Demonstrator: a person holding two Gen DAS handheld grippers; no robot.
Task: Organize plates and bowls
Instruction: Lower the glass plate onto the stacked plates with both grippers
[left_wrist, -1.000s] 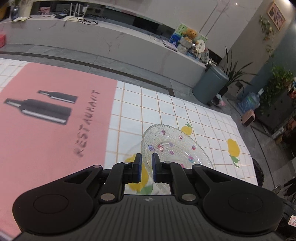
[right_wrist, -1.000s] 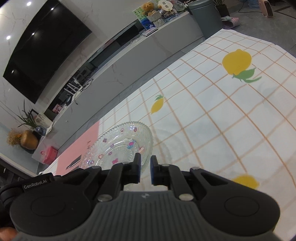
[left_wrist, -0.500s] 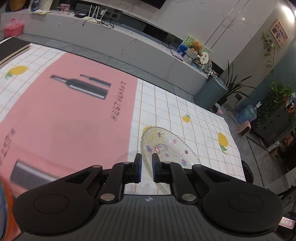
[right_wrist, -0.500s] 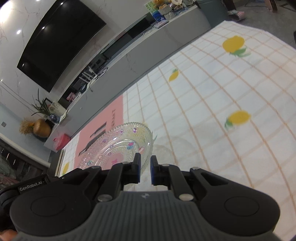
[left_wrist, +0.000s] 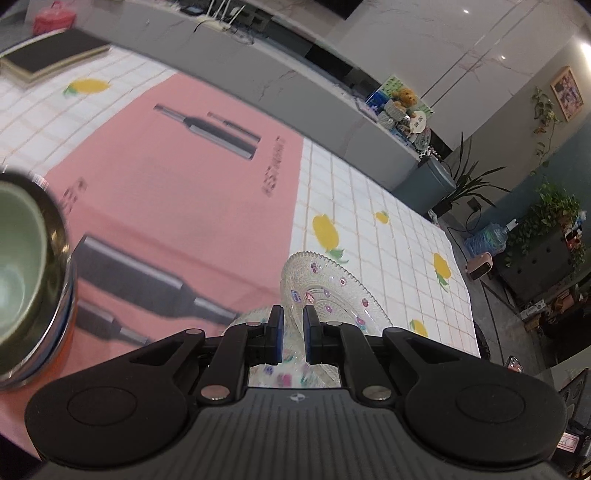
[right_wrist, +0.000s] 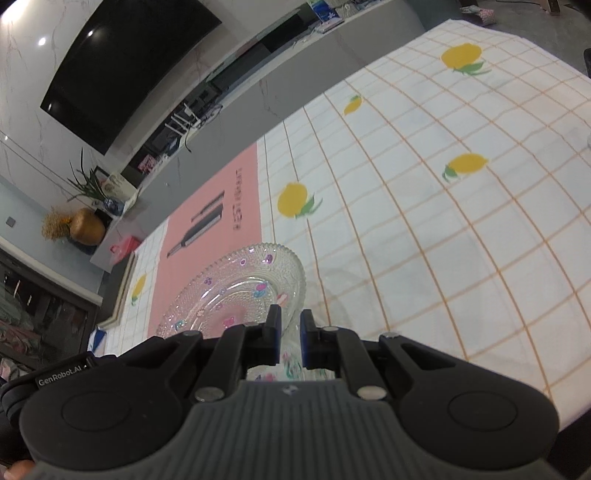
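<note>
At bottom centre of both wrist views sits the glass plate (left_wrist: 332, 295), clear with small coloured flower marks and a beaded rim. It is carried above the tablecloth (left_wrist: 388, 221), tilted, one edge in each tool. The left gripper (left_wrist: 293, 334) is clamped on the plate's rim, the glass passing between its blue pads. The right gripper (right_wrist: 290, 338) is likewise clamped on the opposite rim, with the plate spreading up and left from its tips (right_wrist: 240, 295).

Under the plate in the left view lies a pink mat (left_wrist: 166, 184) printed with bottles, bordered right and above by the lemon-print cloth. At the far left edge of that view a stack of bowls (left_wrist: 26, 277) comes in, blurred: a pale green one nested in a metal one, with a blue and an orange rim below. A dark book (left_wrist: 51, 55) lies at upper left.

As for progress, the plate is lifted but not yet set down. The bowls look already gathered into one stack, so some sorting seems done. I judge the plate is heading toward that side; whether it belongs under, on or beside the stack cannot be told. No other plates show.
</note>
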